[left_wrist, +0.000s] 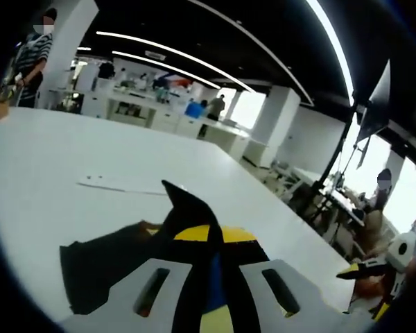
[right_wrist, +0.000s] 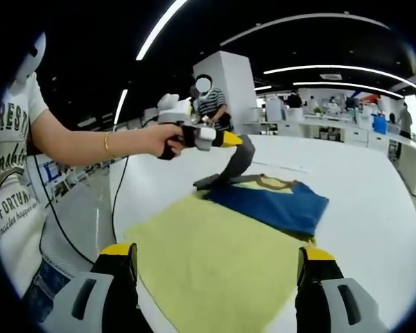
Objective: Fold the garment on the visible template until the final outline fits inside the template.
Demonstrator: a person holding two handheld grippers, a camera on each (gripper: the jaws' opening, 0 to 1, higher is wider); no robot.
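While the blue garment [right_wrist: 270, 202] is lying partly folded at the far end of the yellow template [right_wrist: 215, 267], on the white table [right_wrist: 374, 208], I am judging the folding as only half done. My left gripper [right_wrist: 225, 140] is clenching a dark sleeve [right_wrist: 237, 163] and lifting it above the garment. My right gripper [right_wrist: 215, 277] is hanging released, near the template's close edge.

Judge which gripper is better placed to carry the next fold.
Left, probably: the left gripper is shut on the garment's dark sleeve, lifted. The right gripper is open, holding nothing, over the yellow template.
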